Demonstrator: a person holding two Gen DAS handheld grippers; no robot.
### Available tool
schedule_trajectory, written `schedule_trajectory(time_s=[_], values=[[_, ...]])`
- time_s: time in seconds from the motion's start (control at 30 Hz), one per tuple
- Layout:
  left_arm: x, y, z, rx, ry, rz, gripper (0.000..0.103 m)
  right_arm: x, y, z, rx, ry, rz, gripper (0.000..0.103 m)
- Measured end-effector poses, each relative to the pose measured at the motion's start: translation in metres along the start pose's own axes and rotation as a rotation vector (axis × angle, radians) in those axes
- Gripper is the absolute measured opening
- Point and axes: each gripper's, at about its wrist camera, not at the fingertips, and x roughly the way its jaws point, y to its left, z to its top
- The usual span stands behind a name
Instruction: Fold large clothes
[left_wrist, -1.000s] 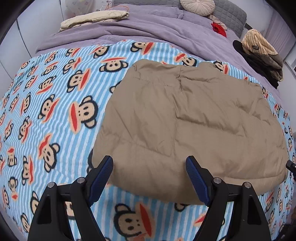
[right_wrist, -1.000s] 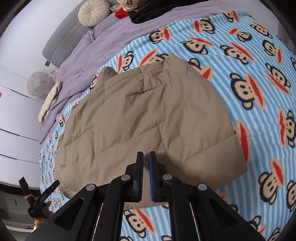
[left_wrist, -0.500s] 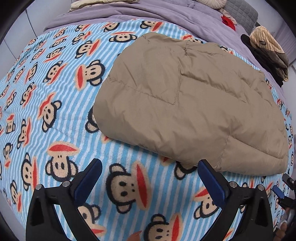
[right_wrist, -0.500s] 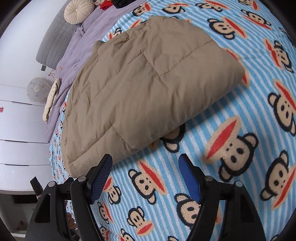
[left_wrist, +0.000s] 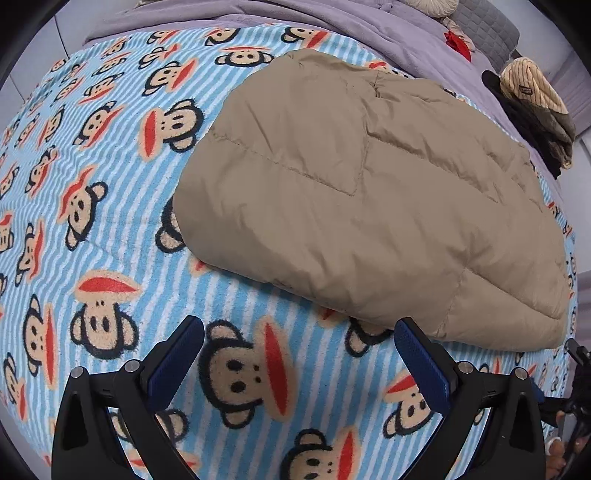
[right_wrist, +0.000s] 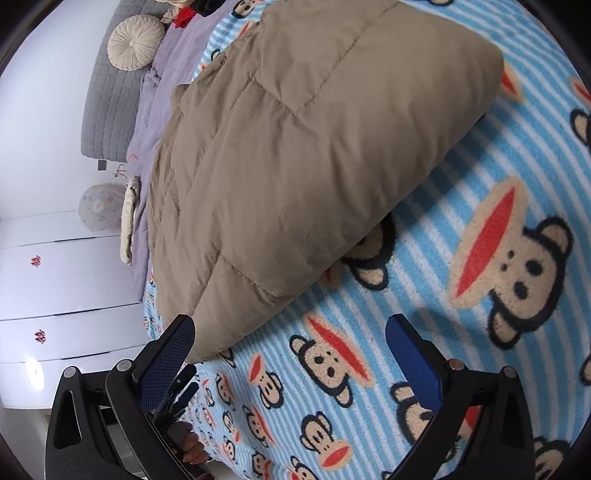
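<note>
Both grippers empty, fingers wide: left gripper (left_wrist: 299, 341), right gripper (right_wrist: 290, 339), right just opened. Padded jacket (left_wrist: 369, 192) folded on bed blanket (left_wrist: 110, 147). Next: pinch near edge at both corners, through all layers.

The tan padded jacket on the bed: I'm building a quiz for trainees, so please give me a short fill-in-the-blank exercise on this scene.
1. The tan padded jacket lies folded on a striped blanket printed with cartoon ____.
2. The left gripper is ____, with nothing between its fingers.
3. Beyond the blanket, the bed cover is coloured ____.
4. In the right wrist view, the round cushion leans against a ____ quilted headboard.

Missing words: monkeys; open; purple; grey
</note>
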Motion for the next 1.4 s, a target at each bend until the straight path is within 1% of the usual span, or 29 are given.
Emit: schedule_trajectory(time_s=[0.07, 0.13, 0.2, 0.3, 0.47, 0.53, 0.6, 0.73, 0.83, 0.93, 1.03, 1.13, 1.17, 1.2, 1.23, 1.27, 1.3, 1.33, 1.37, 1.4], values=[[-0.002, 0.008, 0.002, -0.045, -0.013, -0.105, 0.103, 0.004, -0.002, 0.002, 0.014, 0.000, 0.012, 0.103], [-0.004, 0.022, 0.005, -0.121, -0.041, -0.211, 0.103, 0.007, -0.004, 0.004, 0.032, -0.004, 0.040, 0.103], [-0.003, 0.038, 0.007, -0.201, -0.052, -0.284, 0.103, 0.009, -0.007, 0.006, 0.049, -0.005, 0.076, 0.103], [0.008, 0.052, 0.009, -0.262, -0.031, -0.366, 0.103, 0.011, -0.009, 0.011, 0.063, -0.010, 0.108, 0.103], [0.033, 0.061, 0.008, -0.352, 0.023, -0.460, 0.103, 0.018, -0.016, 0.016, 0.108, -0.007, 0.175, 0.103], [0.041, 0.057, 0.011, -0.368, 0.024, -0.479, 0.103, 0.023, -0.017, 0.017, 0.119, -0.006, 0.193, 0.103], [0.046, 0.047, 0.019, -0.351, 0.009, -0.490, 0.103, 0.028, -0.015, 0.019, 0.125, -0.009, 0.199, 0.103], [0.056, 0.031, 0.036, -0.323, 0.003, -0.515, 0.103, 0.042, -0.013, 0.025, 0.140, -0.010, 0.249, 0.103], [0.069, 0.027, 0.044, -0.354, 0.013, -0.533, 0.103, 0.055, -0.007, 0.031, 0.145, -0.009, 0.280, 0.103], [0.079, 0.025, 0.050, -0.393, 0.005, -0.540, 0.103, 0.065, -0.002, 0.037, 0.149, -0.023, 0.297, 0.103], [0.085, 0.022, 0.057, -0.404, -0.005, -0.532, 0.103, 0.073, 0.002, 0.042, 0.149, -0.033, 0.306, 0.103], [0.087, 0.017, 0.063, -0.397, -0.009, -0.496, 0.103, 0.080, 0.005, 0.049, 0.151, -0.036, 0.292, 0.103], [0.085, 0.017, 0.064, -0.394, -0.016, -0.475, 0.096, 0.082, 0.005, 0.050, 0.161, -0.033, 0.283, 0.103], [0.082, 0.017, 0.065, -0.384, -0.025, -0.447, 0.075, 0.083, 0.006, 0.050, 0.173, -0.031, 0.274, 0.103], [0.081, 0.016, 0.066, -0.370, -0.029, -0.440, 0.065, 0.084, 0.007, 0.050, 0.181, -0.029, 0.266, 0.101], [0.078, 0.016, 0.067, -0.367, -0.038, -0.455, 0.048, 0.083, 0.009, 0.049, 0.184, -0.029, 0.252, 0.092], [0.075, 0.016, 0.067, -0.359, -0.046, -0.471, 0.035, 0.082, 0.010, 0.048, 0.180, -0.029, 0.229, 0.081], [0.070, 0.014, 0.068, -0.340, -0.055, -0.471, 0.032, 0.079, 0.011, 0.049, 0.177, -0.027, 0.210, 0.061], [0.063, 0.010, 0.068, -0.311, -0.068, -0.463, 0.026, 0.077, 0.011, 0.048, 0.181, -0.030, 0.207, 0.051], [0.057, 0.007, 0.069, -0.277, -0.081, -0.455, 0.023, 0.075, 0.011, 0.047, 0.184, -0.034, 0.221, 0.045]])
